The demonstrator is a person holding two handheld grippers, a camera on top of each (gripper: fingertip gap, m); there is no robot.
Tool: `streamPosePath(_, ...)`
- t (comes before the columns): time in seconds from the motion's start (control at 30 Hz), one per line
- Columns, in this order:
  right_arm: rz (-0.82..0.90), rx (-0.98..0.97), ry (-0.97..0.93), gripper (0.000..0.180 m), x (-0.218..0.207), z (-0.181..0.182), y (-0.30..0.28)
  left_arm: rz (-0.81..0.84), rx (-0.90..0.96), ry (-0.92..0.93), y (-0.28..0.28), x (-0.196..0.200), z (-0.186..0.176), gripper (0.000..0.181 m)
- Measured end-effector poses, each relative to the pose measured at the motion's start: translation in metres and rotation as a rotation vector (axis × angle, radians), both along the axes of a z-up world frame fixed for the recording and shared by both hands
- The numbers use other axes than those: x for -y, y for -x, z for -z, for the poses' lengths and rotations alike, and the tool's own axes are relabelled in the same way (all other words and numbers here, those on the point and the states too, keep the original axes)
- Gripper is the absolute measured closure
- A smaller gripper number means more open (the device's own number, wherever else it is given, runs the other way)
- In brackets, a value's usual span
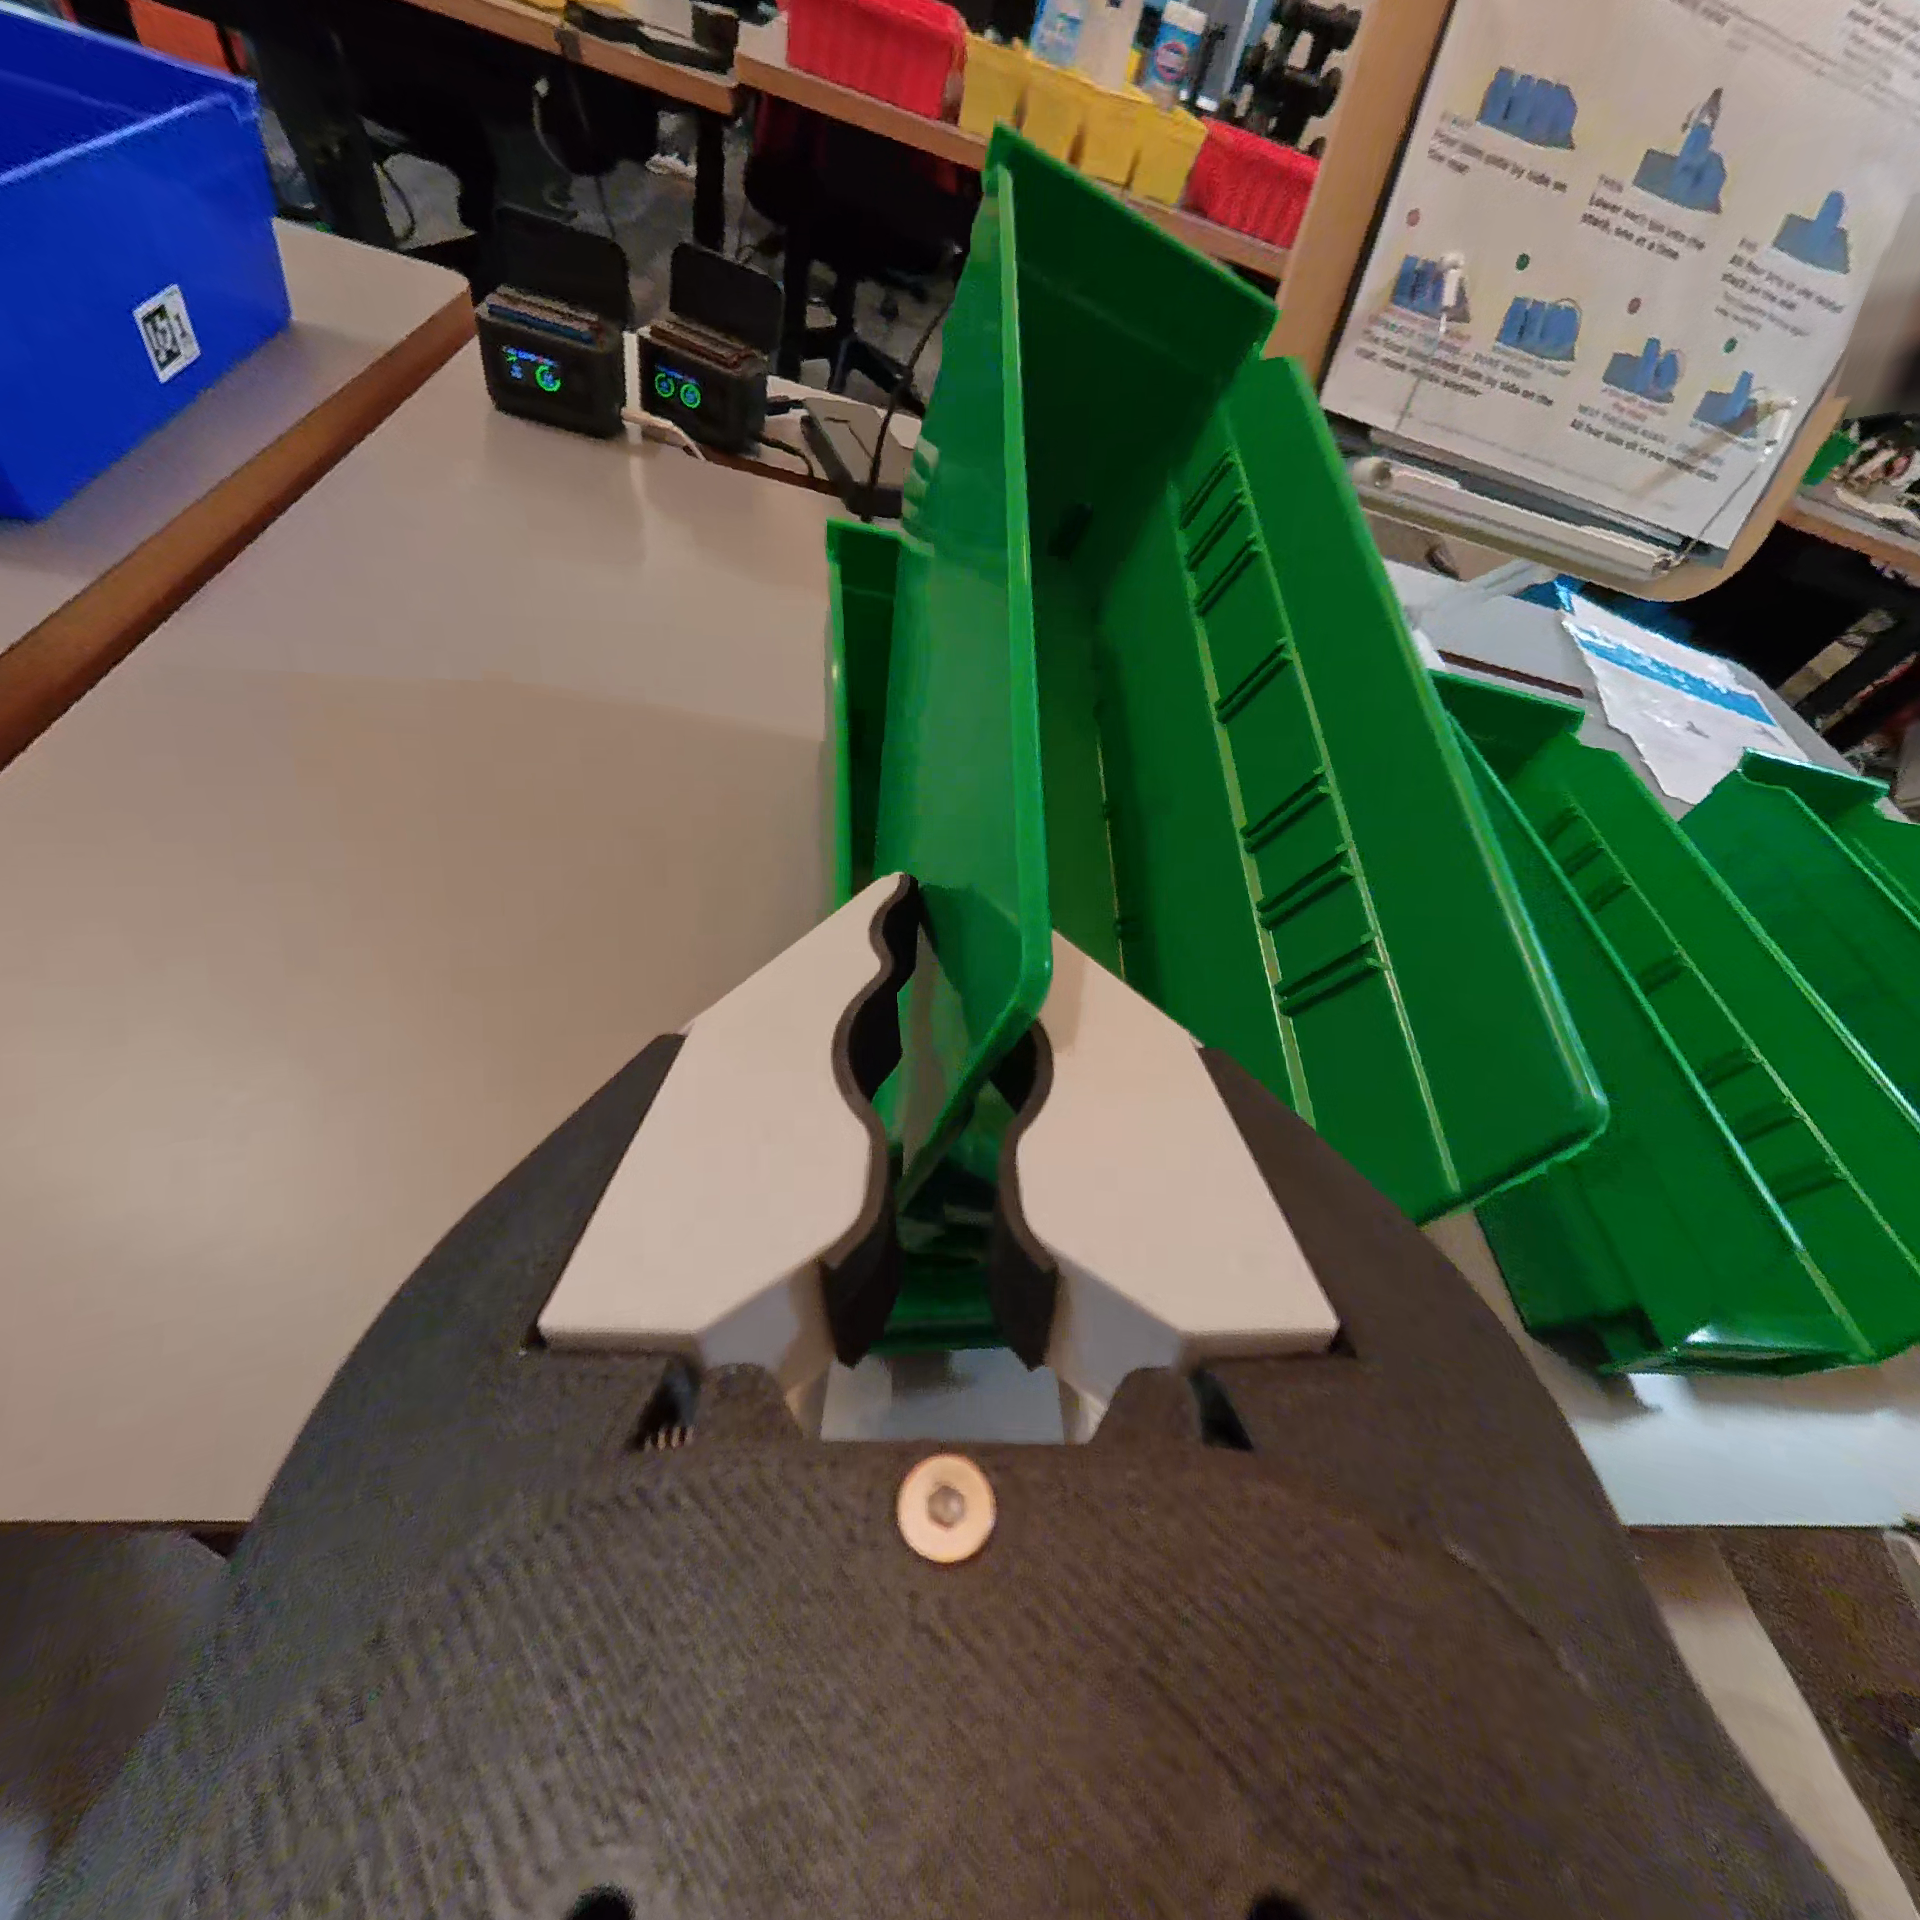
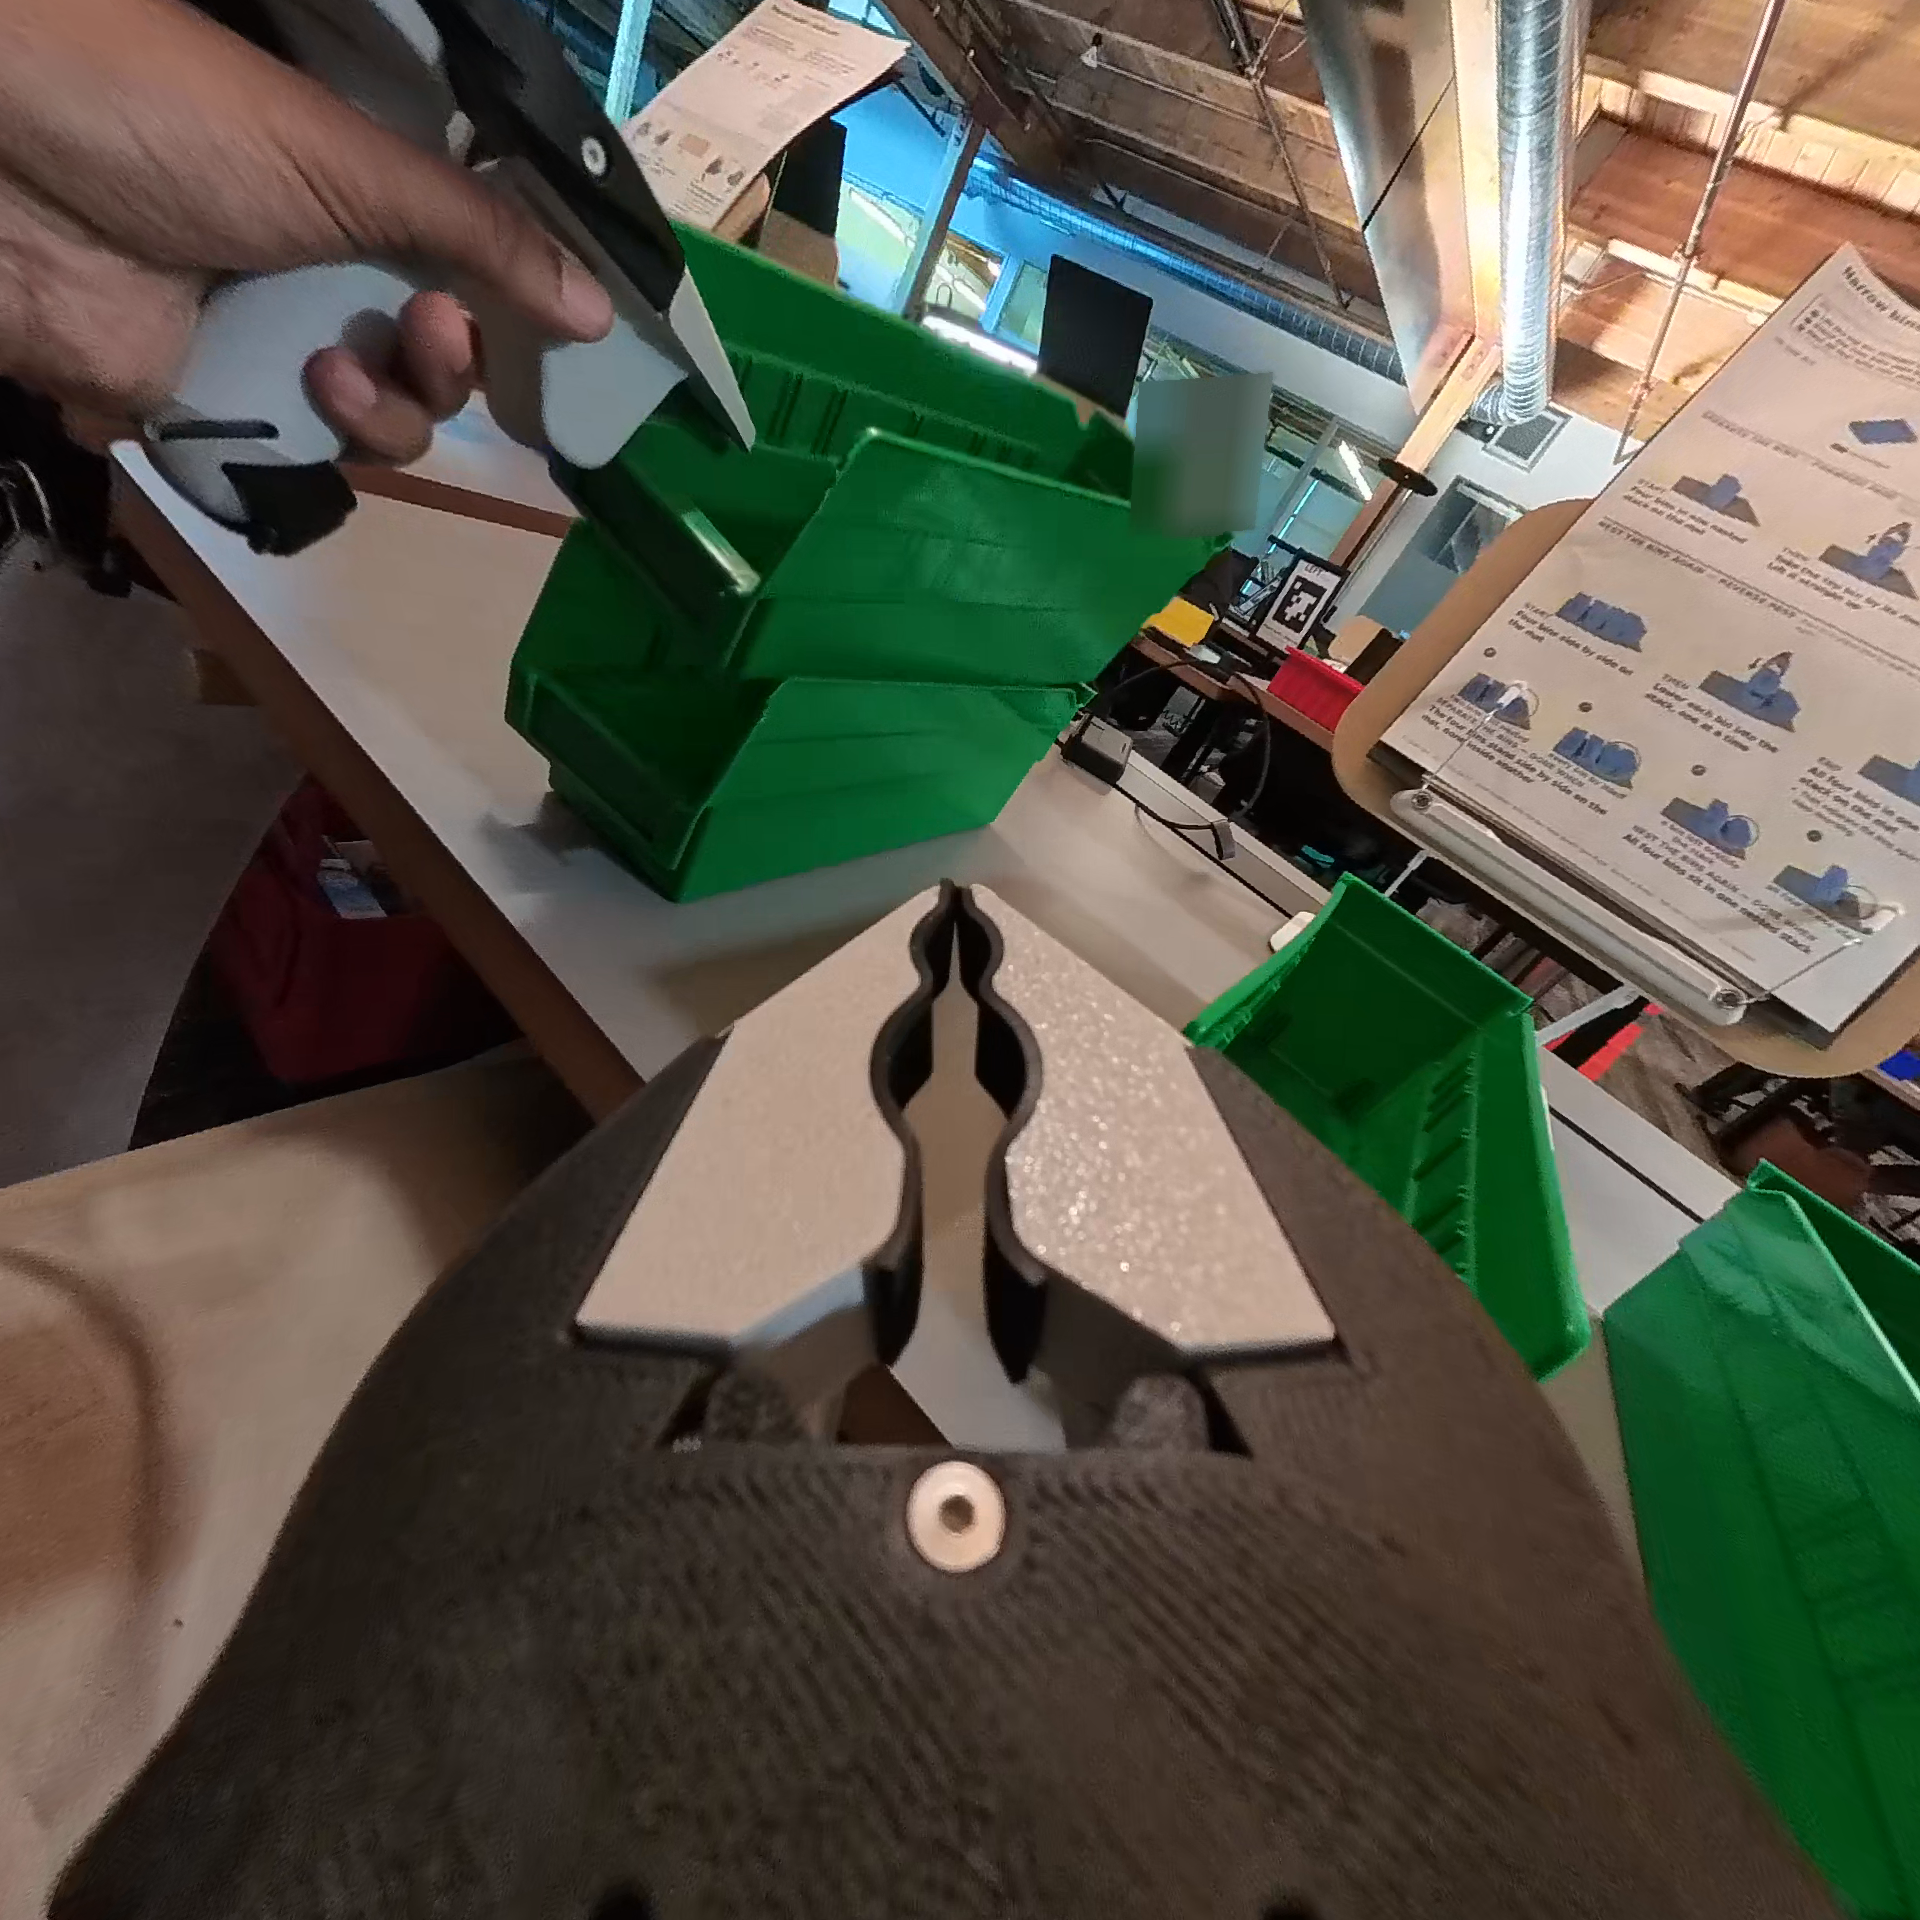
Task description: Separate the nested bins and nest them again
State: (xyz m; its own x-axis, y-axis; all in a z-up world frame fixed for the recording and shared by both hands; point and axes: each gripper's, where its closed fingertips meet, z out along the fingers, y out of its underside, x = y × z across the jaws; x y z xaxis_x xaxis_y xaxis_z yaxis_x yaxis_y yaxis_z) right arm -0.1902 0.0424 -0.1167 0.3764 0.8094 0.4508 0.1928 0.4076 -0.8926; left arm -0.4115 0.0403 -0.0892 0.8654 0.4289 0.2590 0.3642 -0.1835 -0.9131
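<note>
My left gripper (image 1: 977, 935) is shut on the near end wall of a long green bin (image 1: 1143, 727) and holds it tilted, far end raised, over another green bin (image 1: 862, 665) on the grey table (image 1: 416, 831). In the right wrist view the left gripper (image 2: 686, 457), held by a hand (image 2: 208, 187), grips that bin (image 2: 935, 540) above the lower green bins (image 2: 779, 769). My right gripper (image 2: 956, 904) is shut and empty, apart from all the bins. Two more green bins (image 2: 1403, 1091) (image 2: 1766, 1455) lie to its right; they also show in the left wrist view (image 1: 1662, 1091) (image 1: 1829, 883).
A blue bin (image 1: 104, 260) stands on a neighbouring table at far left. Two black charging cases (image 1: 623, 353) sit at the table's back edge. An instruction poster (image 1: 1610, 260) (image 2: 1714, 623) hangs on the right. A paper sheet (image 1: 1673, 707) lies behind the bins.
</note>
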Motion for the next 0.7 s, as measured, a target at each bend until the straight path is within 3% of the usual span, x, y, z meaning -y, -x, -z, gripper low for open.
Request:
streamPosePath(0.03,0.000,0.000,0.000,0.180,0.000,0.000,0.000,-0.005,0.019,-0.005,0.000,0.000,0.002,0.173)
streamPosePath(0.23,-0.006,0.003,0.003,0.180,0.000,0.001,0.000,-0.057,0.026,-0.048,0.006,-0.001,0.004,0.175)
streamPosePath(0.47,-0.020,0.010,-0.003,0.179,0.003,0.002,0.001,-0.024,0.024,-0.114,0.010,0.000,0.005,0.159)
streamPosePath(0.7,-0.029,0.020,-0.012,0.178,0.005,0.004,0.001,-0.060,-0.105,-0.080,0.012,-0.002,0.011,0.180)
